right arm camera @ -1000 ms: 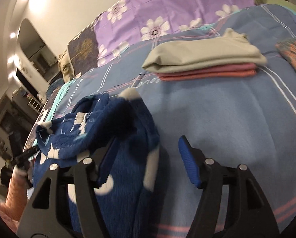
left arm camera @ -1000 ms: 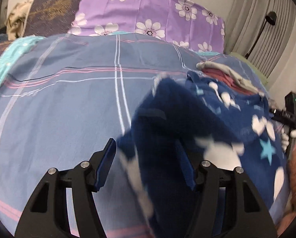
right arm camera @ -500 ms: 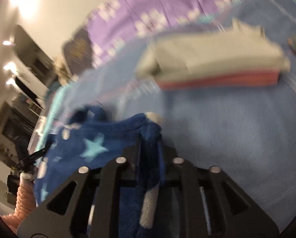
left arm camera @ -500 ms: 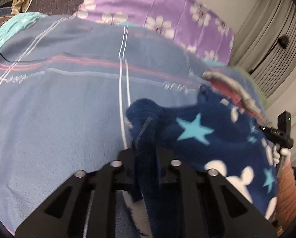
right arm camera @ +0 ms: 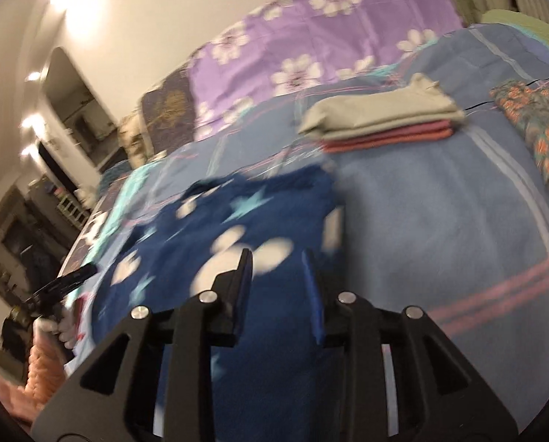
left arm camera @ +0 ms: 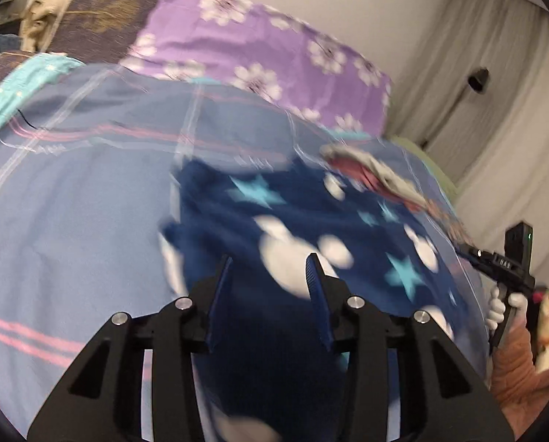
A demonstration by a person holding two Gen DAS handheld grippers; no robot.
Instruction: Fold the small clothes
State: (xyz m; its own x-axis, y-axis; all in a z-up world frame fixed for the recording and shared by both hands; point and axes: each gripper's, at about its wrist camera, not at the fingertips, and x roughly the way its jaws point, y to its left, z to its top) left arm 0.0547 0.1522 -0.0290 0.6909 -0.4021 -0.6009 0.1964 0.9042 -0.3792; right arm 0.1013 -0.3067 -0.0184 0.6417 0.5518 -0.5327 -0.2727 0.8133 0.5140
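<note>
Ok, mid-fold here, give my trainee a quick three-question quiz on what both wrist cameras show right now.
1. True or false: the beige folded garment lies on top of the pink one.
2. Which garment lies under the left gripper and the right gripper: A) the navy star-print garment, B) the floral-print cloth, C) the purple flowered pillow?
3. Fill in: both grippers' jaws stand ____, pads not pressing the fabric.

Key:
1. True.
2. A.
3. Open; they have just been opening.
</note>
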